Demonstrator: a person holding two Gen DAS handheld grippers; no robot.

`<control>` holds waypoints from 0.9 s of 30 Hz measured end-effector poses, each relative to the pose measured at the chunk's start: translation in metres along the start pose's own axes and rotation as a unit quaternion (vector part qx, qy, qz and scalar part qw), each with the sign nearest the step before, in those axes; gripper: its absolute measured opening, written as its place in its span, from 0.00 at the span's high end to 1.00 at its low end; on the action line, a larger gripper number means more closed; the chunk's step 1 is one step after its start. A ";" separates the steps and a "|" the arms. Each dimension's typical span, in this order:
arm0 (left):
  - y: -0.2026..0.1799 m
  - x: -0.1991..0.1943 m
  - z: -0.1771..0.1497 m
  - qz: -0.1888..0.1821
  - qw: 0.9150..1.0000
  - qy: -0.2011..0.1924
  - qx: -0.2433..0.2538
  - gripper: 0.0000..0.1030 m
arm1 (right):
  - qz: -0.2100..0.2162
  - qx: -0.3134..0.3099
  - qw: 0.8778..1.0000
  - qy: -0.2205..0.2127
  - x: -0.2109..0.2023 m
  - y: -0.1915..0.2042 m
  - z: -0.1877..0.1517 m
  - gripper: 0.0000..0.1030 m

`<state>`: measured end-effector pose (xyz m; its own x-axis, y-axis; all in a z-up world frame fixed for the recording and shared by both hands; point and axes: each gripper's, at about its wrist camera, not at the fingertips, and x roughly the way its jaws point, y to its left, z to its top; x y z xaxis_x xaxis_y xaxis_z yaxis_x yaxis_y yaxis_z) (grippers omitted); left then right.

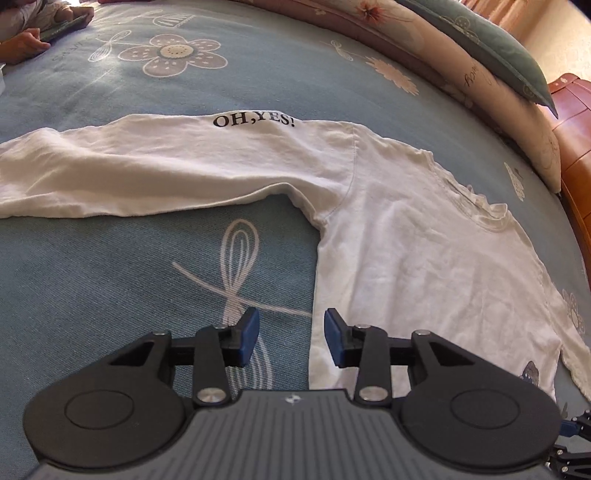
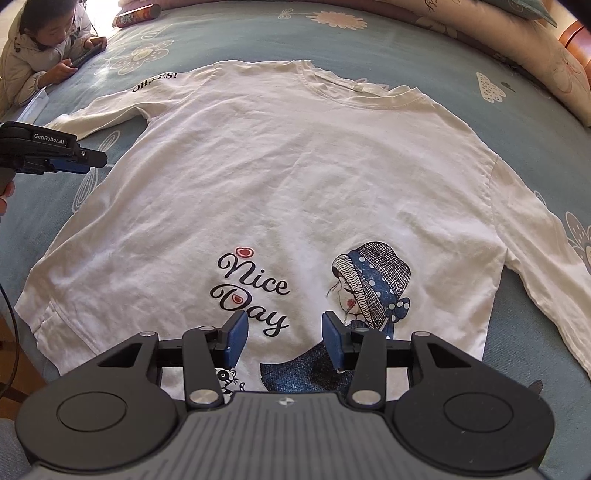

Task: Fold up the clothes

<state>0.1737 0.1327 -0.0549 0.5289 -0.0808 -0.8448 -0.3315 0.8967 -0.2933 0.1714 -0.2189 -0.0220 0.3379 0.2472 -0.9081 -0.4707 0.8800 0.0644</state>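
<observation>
A white long-sleeved shirt (image 2: 295,166) lies flat, front up, on a blue flowered bedspread (image 2: 406,44). It bears a "Nice Day" print and a girl in a hat. Its left sleeve (image 1: 147,166), marked "OH,YES!", stretches out sideways. My left gripper (image 1: 291,332) hovers open over the shirt's (image 1: 406,240) side edge below the armpit, nothing between its blue pads. It also shows in the right wrist view as my left gripper (image 2: 85,162) beside the shirt's left edge. My right gripper (image 2: 284,332) stands open above the print near the hem, holding nothing.
A person (image 2: 40,51) lies at the bed's far left corner with a phone. A cylindrical can (image 2: 138,14) lies at the far edge. Pillows (image 1: 424,48) and a wooden headboard (image 1: 576,147) line the right side. A white paper (image 2: 35,105) lies near the sleeve's end.
</observation>
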 end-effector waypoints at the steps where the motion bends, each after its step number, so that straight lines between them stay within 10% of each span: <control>1: 0.001 0.006 0.002 -0.002 1.000 0.002 -0.006 0.66 | 0.000 0.000 1.000 0.000 0.000 0.001 0.000 0.53; 8: -0.057 0.028 -0.021 0.086 0.982 -0.010 0.168 0.67 | -0.004 -0.011 1.000 0.002 0.001 0.006 -0.001 0.53; 14: -0.083 0.032 -0.025 0.102 0.968 0.001 0.229 0.97 | -0.005 -0.001 1.000 0.002 0.002 0.006 -0.002 0.53; 18: -0.064 0.024 -0.011 0.083 0.983 0.009 0.163 0.98 | -0.005 -0.007 1.000 -0.002 0.000 0.009 -0.001 0.53; 23: -0.039 0.010 0.007 0.144 0.972 -0.030 0.182 1.00 | -0.012 -0.012 1.000 -0.002 -0.004 0.003 -0.004 0.53; 27: -0.021 0.003 0.020 0.078 0.987 -0.019 0.139 0.99 | -0.012 0.005 1.000 0.002 -0.003 -0.003 -0.007 0.53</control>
<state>0.1981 0.1225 -0.0427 0.5181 0.0797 -0.8516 -0.1864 0.9822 -0.0215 0.1665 -0.2254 -0.0225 0.3453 0.2241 -0.9113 -0.4539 0.8898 0.0468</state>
